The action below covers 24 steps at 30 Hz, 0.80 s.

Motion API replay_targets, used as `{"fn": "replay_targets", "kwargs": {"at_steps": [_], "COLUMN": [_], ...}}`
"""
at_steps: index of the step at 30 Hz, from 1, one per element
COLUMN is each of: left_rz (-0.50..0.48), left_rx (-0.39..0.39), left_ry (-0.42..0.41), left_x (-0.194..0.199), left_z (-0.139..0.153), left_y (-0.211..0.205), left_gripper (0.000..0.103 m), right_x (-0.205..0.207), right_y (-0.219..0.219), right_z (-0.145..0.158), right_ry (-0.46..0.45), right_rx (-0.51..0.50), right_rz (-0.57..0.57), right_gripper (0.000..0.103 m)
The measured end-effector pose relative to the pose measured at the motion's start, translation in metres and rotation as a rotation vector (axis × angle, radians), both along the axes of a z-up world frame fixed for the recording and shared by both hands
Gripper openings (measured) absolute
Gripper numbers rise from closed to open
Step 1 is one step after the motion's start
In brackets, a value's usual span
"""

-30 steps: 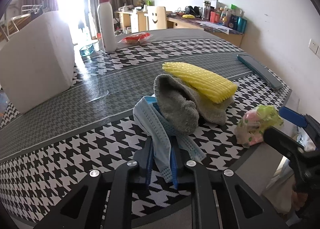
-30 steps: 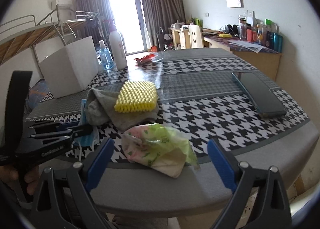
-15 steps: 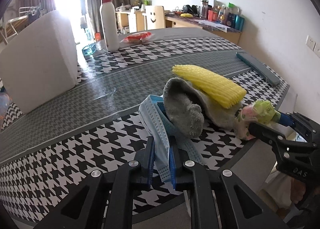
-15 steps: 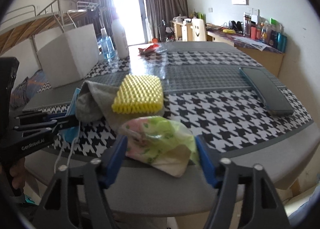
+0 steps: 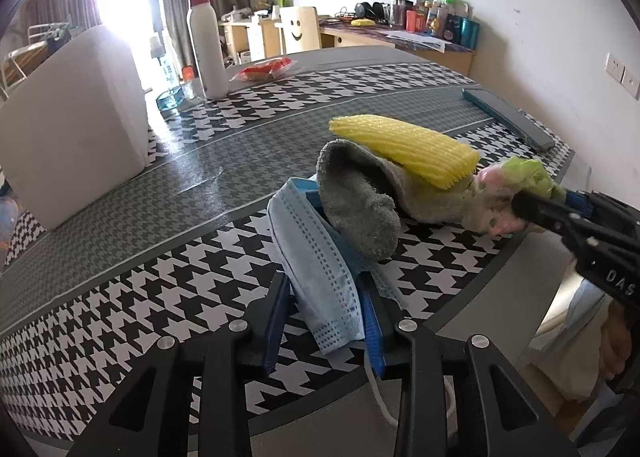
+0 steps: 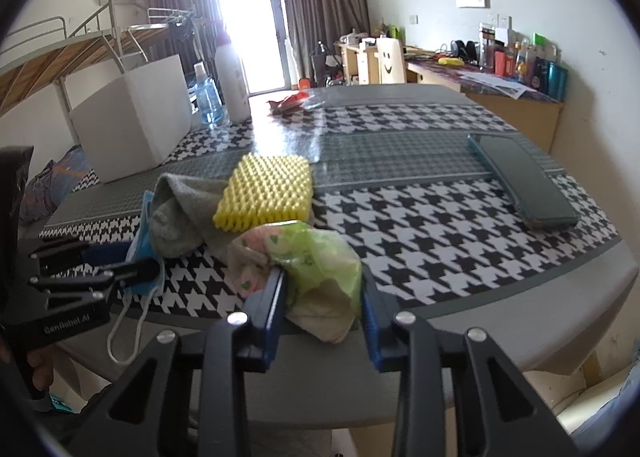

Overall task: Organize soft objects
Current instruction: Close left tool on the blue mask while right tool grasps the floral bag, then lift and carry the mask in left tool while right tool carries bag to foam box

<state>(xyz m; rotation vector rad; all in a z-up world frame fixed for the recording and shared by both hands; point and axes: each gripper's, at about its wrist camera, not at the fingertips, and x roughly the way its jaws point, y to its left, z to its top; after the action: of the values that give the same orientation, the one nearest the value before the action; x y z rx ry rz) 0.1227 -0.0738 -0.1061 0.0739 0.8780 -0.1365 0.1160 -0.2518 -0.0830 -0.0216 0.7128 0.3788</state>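
Note:
A light blue face mask (image 5: 320, 257) lies at the table's near edge with a grey sock (image 5: 360, 201) on it and a yellow foam net (image 5: 408, 149) on the sock. My left gripper (image 5: 326, 317) is shut on the mask's near end; it also shows in the right wrist view (image 6: 132, 269). My right gripper (image 6: 322, 289) is shut on a crumpled green and pink bag (image 6: 304, 261), which touches the sock's right end (image 5: 512, 189).
A white foam box (image 5: 76, 117) stands at the left. A white pump bottle (image 5: 206, 37), a blue bottle (image 6: 206, 97) and a red snack packet (image 5: 264, 69) stand at the back. A dark flat case (image 6: 524, 181) lies at the right. The houndstooth table (image 6: 440, 225) edge is close.
My right gripper moved forward around the green and pink bag and closed on it. The bag shifted left against the sock. My left gripper stayed on the mask, its jaws now wider.

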Motion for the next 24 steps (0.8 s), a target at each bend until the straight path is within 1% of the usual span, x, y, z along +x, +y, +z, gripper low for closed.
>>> {"fn": "replay_targets", "kwargs": {"at_steps": [1,4,6,7,8,12,16,24], "left_rz": [0.002,0.007,0.012,0.016,0.017,0.02,0.015,0.008], "left_rx": [-0.007,-0.014,-0.029,-0.037,-0.044,-0.04,-0.042,-0.018], "left_ry": [0.003,0.008,0.006,-0.004,-0.021,-0.091,-0.133,-0.237], "left_x": [0.0,0.001,0.001,0.0,0.0,-0.005,-0.008,-0.017], "left_z": [0.0,0.0,0.002,0.004,0.008,0.024,0.035,0.058], "left_y": [0.001,0.002,0.004,0.005,0.007,0.012,0.013,0.019], "left_gripper": [0.035,0.018,0.013,0.009,0.007,0.007,0.007,0.007], "right_x": [-0.001,-0.003,-0.004,-0.004,-0.004,-0.006,-0.006,-0.01], "right_y": [-0.002,-0.006,-0.009,-0.011,-0.012,-0.016,-0.016,-0.017], "right_z": [0.002,0.008,0.011,0.013,0.014,0.019,0.023,0.037], "right_ry": [-0.007,-0.026,-0.037,-0.042,-0.046,-0.062,-0.072,-0.123], "right_rx": [0.002,0.008,0.01,0.014,0.018,0.028,0.036,0.051], "right_rz": [-0.004,-0.014,-0.025,-0.031,-0.035,-0.05,-0.049,-0.059], "right_gripper": [0.039,0.039,0.039,0.039,0.039,0.039,0.039,0.039]}}
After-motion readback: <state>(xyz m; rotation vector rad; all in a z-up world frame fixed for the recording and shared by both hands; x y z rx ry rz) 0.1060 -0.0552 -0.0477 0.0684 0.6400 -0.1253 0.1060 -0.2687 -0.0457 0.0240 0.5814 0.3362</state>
